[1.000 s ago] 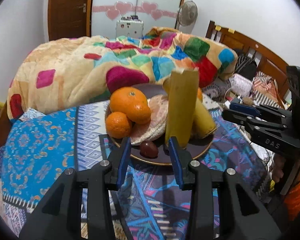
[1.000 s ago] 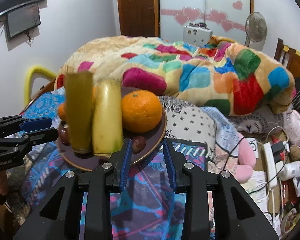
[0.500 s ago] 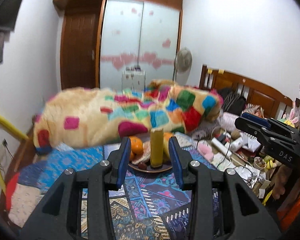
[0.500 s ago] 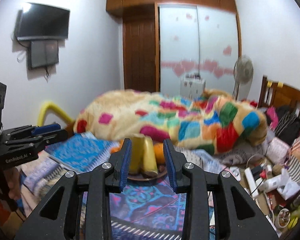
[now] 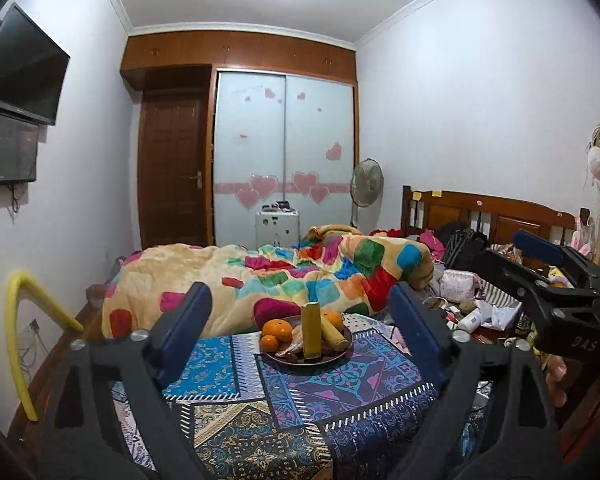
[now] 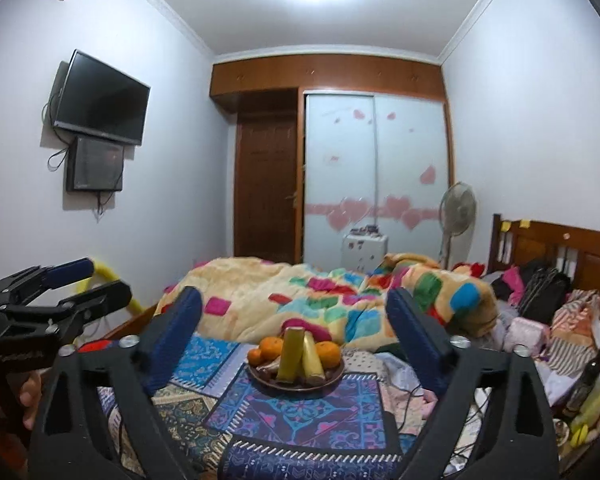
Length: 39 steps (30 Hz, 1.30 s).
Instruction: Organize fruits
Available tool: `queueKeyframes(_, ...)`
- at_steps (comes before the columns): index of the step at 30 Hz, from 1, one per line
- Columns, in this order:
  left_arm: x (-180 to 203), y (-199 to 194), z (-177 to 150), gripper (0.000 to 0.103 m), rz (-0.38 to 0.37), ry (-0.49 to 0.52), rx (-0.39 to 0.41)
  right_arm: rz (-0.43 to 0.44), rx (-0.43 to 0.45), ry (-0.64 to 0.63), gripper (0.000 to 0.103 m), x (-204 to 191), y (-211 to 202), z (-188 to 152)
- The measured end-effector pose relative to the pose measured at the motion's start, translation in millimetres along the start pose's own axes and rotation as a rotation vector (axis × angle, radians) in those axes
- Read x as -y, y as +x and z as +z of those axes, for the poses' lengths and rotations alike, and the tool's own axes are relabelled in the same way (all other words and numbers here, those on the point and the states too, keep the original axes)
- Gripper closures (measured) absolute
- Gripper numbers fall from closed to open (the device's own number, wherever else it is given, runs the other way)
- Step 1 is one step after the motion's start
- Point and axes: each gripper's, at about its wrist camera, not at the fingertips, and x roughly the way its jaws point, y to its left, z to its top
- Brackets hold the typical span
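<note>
A dark round plate (image 5: pixel 340 354) (image 6: pixel 332 380) sits on the patterned bedspread. It holds oranges (image 5: pixel 277 330) (image 6: pixel 327 353), two yellow bananas (image 5: pixel 311 334) (image 6: pixel 292 356) and small dark fruits. My left gripper (image 5: pixel 300 320) is open wide and empty, well back from the plate and above the bed. My right gripper (image 6: pixel 294 316) is open wide and empty, also far back. Each gripper shows at the edge of the other's view, the right one in the left wrist view (image 5: pixel 556 276) and the left one in the right wrist view (image 6: pixel 60 292).
A colourful patchwork quilt (image 5: pixel 300 276) lies bunched behind the plate. Clutter, bags and cables (image 5: pixel 472 308) fill the right side by the wooden headboard (image 5: pixel 492 216). A yellow tube (image 5: pixel 16 332) stands at the left wall. A fan (image 6: pixel 456 216), wardrobe and wall television (image 6: pixel 100 100) stand beyond.
Both grippers have pulled far back and up from the plate and opened from narrow to wide. The fruit on the plate has stayed put.
</note>
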Motion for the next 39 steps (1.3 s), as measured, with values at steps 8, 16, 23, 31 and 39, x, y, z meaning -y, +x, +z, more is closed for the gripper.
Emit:
queueKeyframes(8, 3, -12, -2, 0.000, 0.023, 0.004, 0.016, -0.039, 0.017, -0.017, 0.000, -5, -9, -2)
queueKeyframes(16, 2, -18, -4, 0.000, 0.027, -0.003, 0.016, -0.037, 0.015, -0.011, 0.000, -6, -19, -6)
queueKeyframes(23, 2, -20, -6, 0.000, 0.029, 0.000, 0.013, -0.033, 0.014, -0.005, 0.000, -8, -20, -8)
queueKeyframes(31, 3, -17, -6, 0.000, 0.028, -0.001, 0.013, -0.030, 0.013, 0.000, 0.000, -8, -21, -10)
queueKeyframes(39, 5, -15, -5, 0.000, 0.028, -0.002, 0.011, -0.030, 0.008, 0.016, 0.000, -5, -21, -11)
